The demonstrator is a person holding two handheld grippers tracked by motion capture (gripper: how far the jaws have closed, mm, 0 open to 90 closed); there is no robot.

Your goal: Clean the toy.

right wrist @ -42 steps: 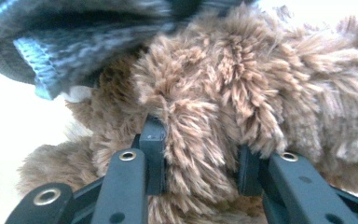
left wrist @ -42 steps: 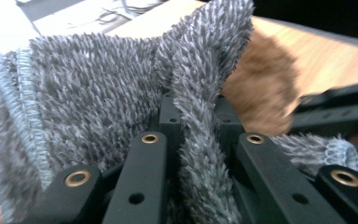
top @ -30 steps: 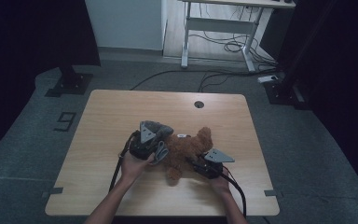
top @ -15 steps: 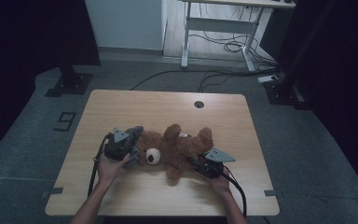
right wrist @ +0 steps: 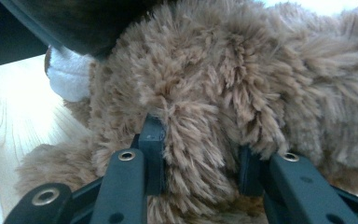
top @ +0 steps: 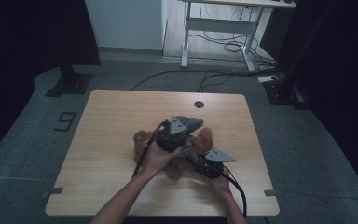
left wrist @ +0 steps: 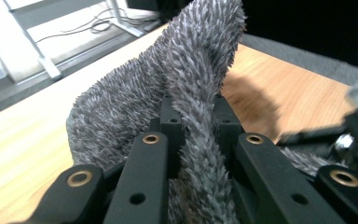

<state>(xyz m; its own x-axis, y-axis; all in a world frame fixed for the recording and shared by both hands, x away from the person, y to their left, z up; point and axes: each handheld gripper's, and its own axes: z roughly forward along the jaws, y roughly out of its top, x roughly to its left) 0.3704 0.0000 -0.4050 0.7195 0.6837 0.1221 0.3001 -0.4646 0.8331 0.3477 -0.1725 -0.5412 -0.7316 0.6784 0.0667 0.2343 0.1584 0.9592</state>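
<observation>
Left hand-held gripper (top: 182, 140) rightward over teddy bear (top: 205, 138)

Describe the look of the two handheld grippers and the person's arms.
Both grippers are black. The left gripper and the right gripper each carry a grey three-cornered plate on top and trail a black cable. Up close, the jaws are matte black bars with brass-ringed holes. The person's forearms are bare, with no sleeves showing.
</observation>
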